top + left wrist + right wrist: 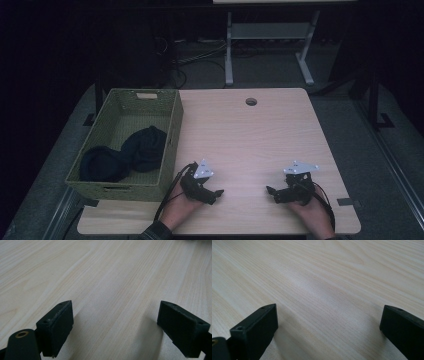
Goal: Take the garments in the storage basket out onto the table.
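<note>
Pale wood-grain surface [250, 145], square, with a round hole [251, 101] near its far edge. At its left edge, a green woven basket [172, 135] holding dark cloth [125, 152], bundled in two lumps touching each other, one nearer, one farther. Near the front edge, left gripper [218, 192] in the person's left hand [177, 205], just right of the basket's near corner, apart from it, tips turned toward the middle. Right gripper [270, 191] in the right hand [312, 212], well apart from the left gripper, tips turned back toward it. Grey three-cornered plate on top of each. In the left gripper view, fingers [56, 327] released and spread wide, bare wood between them, nothing gripped; tips low over the surface, shadows close under them, contact not clear. In the right gripper view, fingers [254, 332] likewise released and wide apart, only wood grain in the gap, nothing held, tips close above the surface. Dark cloth well clear of both grippers, inside the basket, nearer the left one. Beyond the surface, dark floor, cables and a white table frame [270, 45].
</note>
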`<control>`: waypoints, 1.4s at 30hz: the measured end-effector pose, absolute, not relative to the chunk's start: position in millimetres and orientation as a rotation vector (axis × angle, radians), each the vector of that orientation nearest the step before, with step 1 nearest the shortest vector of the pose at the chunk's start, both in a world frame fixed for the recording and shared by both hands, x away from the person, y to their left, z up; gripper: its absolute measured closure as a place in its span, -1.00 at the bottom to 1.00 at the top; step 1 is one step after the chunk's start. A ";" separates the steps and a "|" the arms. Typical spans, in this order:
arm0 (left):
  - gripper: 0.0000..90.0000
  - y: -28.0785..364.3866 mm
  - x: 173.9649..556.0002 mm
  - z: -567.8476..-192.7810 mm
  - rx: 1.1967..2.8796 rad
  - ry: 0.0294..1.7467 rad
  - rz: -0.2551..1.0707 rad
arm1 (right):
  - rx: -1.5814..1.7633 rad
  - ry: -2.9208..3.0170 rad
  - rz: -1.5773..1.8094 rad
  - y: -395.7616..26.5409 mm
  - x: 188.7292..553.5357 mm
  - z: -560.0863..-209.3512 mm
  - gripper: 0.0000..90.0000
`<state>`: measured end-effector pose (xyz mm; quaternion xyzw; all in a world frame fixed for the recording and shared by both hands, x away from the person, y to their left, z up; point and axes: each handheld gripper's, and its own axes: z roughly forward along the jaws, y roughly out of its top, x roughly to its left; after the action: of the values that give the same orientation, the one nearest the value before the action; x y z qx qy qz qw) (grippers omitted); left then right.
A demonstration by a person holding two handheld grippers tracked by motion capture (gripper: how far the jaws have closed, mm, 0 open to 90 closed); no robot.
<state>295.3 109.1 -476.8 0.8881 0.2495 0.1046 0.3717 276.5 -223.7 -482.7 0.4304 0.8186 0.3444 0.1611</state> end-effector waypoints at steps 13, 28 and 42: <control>-0.71 109.4 295.9 -476.8 2.273 0.640 0.266 | 1.225 2.342 0.986 -223.8 277.0 -482.7 -0.97; -0.70 110.8 298.6 -470.2 2.320 0.691 0.231 | 1.219 2.349 0.982 -223.4 278.2 -482.4 -0.97; -0.70 112.1 300.7 -456.8 2.303 0.709 0.226 | 1.219 2.351 0.980 -223.5 278.2 -482.3 -0.97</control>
<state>300.7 112.1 -456.8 0.8903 0.2743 0.0874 0.3528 278.2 -223.5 -482.3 0.4263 0.8221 0.3428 0.1582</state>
